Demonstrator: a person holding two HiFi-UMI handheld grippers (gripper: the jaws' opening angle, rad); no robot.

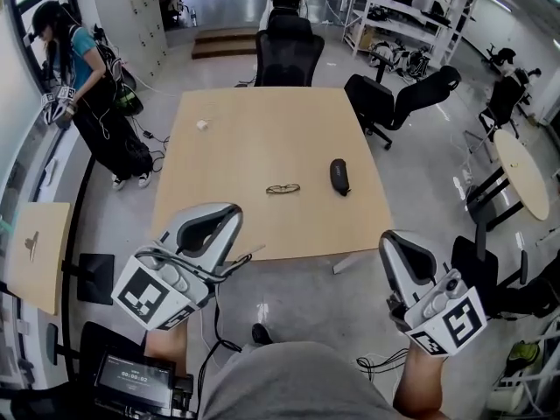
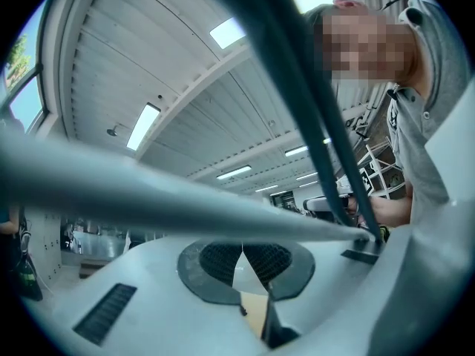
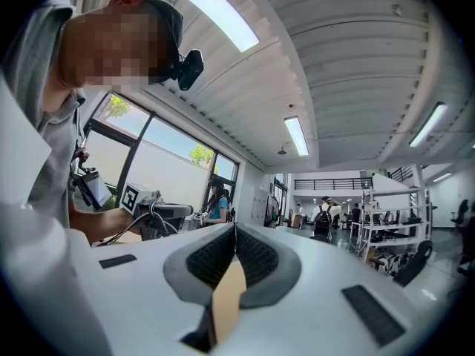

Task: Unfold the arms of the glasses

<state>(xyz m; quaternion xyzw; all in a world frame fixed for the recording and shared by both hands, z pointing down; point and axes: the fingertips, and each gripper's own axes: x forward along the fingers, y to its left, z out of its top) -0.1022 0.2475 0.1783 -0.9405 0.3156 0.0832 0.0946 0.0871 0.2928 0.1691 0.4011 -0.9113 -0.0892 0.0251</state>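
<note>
A: Scanning from the left edge, seeing what?

B: Standing by the window, a person (image 1: 74, 68) in a teal top. Nearer the camera, by the table's near edge, left gripper (image 1: 226, 219) with jaws pressed together and nothing between them. Ribbed pads (image 2: 219, 259) meeting at the tip in the left gripper view.

A: And on the table (image 1: 254, 230) itself?

B: Small white object (image 1: 202, 124) toward the far left corner. Glasses (image 1: 283, 188) lying flat around the middle, toward the near side, well apart from both grippers and touched by neither. Black case (image 1: 339, 176) near them on the right, not touching.

A: Further right?

B: Right gripper (image 1: 395, 245), held off the table's near right corner, jaws likewise clenched shut and empty, pads (image 3: 211, 256) tight together in the right gripper view. Beyond the table's far side, black office chairs (image 1: 287, 55). At the far right, a round table (image 1: 522, 175).
</note>
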